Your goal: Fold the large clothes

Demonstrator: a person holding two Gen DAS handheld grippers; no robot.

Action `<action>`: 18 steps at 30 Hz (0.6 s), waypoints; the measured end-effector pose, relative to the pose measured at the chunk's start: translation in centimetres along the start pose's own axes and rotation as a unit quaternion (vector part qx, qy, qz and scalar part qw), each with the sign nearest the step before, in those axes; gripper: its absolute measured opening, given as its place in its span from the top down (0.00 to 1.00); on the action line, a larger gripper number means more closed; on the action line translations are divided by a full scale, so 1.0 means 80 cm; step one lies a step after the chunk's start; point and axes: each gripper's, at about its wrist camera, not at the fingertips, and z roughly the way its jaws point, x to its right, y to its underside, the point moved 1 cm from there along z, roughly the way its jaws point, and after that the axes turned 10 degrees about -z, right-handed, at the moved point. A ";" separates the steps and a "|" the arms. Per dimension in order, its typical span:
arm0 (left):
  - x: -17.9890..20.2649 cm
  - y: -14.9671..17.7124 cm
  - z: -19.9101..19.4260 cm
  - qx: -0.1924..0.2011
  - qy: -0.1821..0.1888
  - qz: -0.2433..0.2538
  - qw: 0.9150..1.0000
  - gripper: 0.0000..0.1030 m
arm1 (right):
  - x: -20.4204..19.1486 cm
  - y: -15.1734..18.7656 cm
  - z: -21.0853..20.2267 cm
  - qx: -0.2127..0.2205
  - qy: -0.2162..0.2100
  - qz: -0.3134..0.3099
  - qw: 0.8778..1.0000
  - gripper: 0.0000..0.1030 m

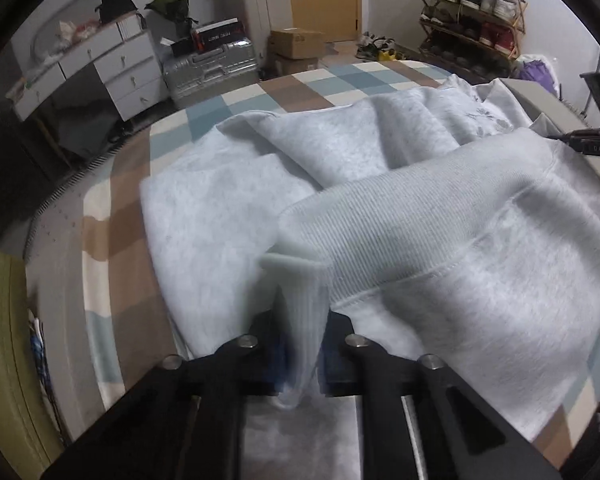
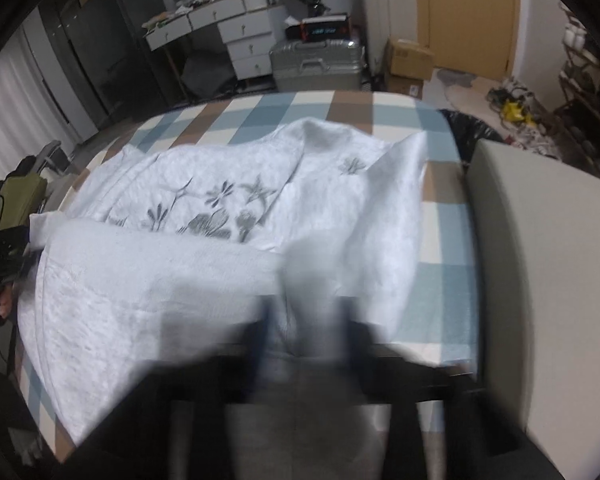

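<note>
Black linkage of the left gripper (image 1: 300,300) fills the bottom of the left wrist view, jaws pressed together, pinching the ribbed hem (image 1: 380,224) of a pale grey sweatshirt (image 1: 228,208). Right gripper (image 2: 308,304) is blurred in its own view, but its jaws also look closed on a bunch of the same fabric at the other end of the hem. Both pinch the hem corners, likely so the bottom edge can be carried over the body as one straight fold line.

Sweatshirt lies across the checked bedcover (image 1: 112,216), hem side toward the near edge, printed flower design (image 2: 216,216) facing up in the middle, collar end toward the far edge. Hem band is already lapped over the lower body, so I judge the fold is partway down. Sleeve (image 2: 392,184) bulges toward the right edge beside a grey cushioned block (image 2: 540,260). Cloth looks thick and soft; it should hold a crease poorly.
</note>
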 end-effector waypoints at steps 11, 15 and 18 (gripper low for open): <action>0.009 -0.042 -0.098 0.087 -0.042 0.004 0.995 0.96 | -0.027 -0.015 -0.137 0.181 0.073 -0.020 0.981 0.92; 0.002 -0.109 -0.097 0.110 -0.070 0.016 0.991 0.97 | 0.001 -0.071 -0.135 0.200 0.096 -0.003 0.975 0.92; -0.023 -0.162 -0.075 0.100 -0.062 -0.020 0.993 0.98 | 0.033 -0.111 -0.111 0.195 0.110 0.021 0.974 0.92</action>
